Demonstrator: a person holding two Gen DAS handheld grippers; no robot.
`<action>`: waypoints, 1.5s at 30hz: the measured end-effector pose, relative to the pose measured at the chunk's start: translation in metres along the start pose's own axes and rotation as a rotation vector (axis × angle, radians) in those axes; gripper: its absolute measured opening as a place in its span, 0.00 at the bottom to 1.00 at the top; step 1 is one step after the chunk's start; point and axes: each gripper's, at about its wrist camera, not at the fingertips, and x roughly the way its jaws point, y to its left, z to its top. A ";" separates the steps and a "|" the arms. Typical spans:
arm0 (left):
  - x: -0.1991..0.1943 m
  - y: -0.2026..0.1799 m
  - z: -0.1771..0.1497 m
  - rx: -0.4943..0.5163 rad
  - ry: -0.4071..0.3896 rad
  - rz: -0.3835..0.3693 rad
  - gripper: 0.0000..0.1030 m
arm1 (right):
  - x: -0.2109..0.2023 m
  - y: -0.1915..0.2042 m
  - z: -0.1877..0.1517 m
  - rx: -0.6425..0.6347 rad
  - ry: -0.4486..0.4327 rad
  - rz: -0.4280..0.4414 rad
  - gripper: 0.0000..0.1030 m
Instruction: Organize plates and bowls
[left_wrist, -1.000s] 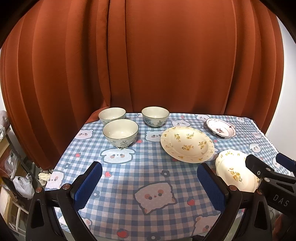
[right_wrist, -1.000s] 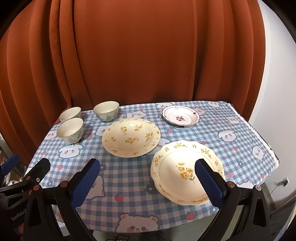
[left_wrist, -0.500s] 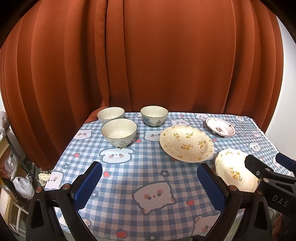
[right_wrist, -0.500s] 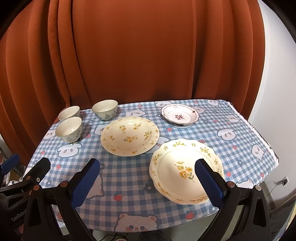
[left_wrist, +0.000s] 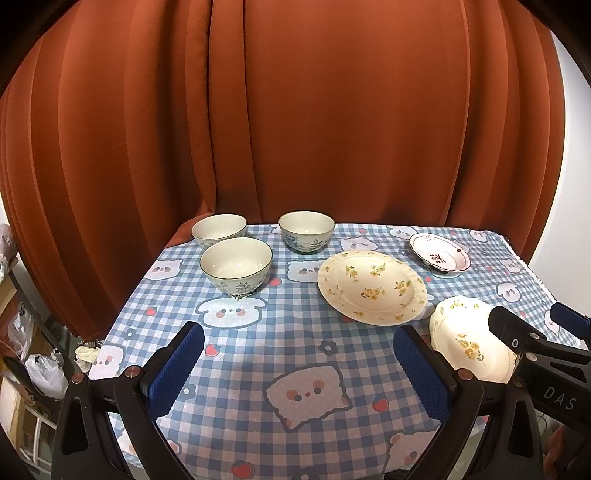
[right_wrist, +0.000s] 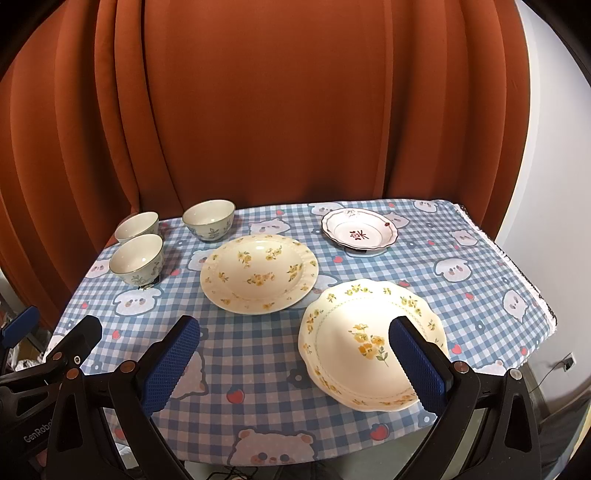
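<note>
Three pale bowls stand at the table's far left: the near bowl (left_wrist: 236, 265) (right_wrist: 136, 259), the back-left bowl (left_wrist: 219, 229) (right_wrist: 136, 225) and the back-middle bowl (left_wrist: 306, 231) (right_wrist: 208, 219). A round yellow-flowered plate (left_wrist: 371, 286) (right_wrist: 258, 273) lies in the middle. A scalloped yellow-flowered plate (left_wrist: 469, 343) (right_wrist: 369, 341) lies near the front right. A small red-patterned plate (left_wrist: 439, 254) (right_wrist: 359, 232) sits at the back right. My left gripper (left_wrist: 295, 365) hovers open over the front of the cloth. My right gripper (right_wrist: 295, 360) is open, its right finger above the scalloped plate.
A blue-checked cloth with bear prints covers the table (left_wrist: 258, 332) (right_wrist: 461, 295). An orange-red curtain (left_wrist: 295, 129) hangs close behind. The table's right edge (right_wrist: 532, 280) drops off beside a white wall. Bags and clutter (left_wrist: 44, 373) lie on the floor at the left.
Both views have drifted back slightly; the dishes sit a little higher in the frames. No dish has moved and both grippers stay open.
</note>
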 end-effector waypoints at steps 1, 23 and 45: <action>0.000 0.000 0.000 0.001 0.000 -0.001 1.00 | 0.000 0.001 0.000 -0.001 0.000 0.000 1.00; 0.005 0.000 0.004 0.002 0.005 -0.002 1.00 | 0.004 0.002 0.002 0.002 0.004 -0.001 1.00; 0.030 0.030 0.007 0.009 0.060 -0.082 0.96 | 0.012 0.036 0.000 0.041 0.041 -0.077 0.98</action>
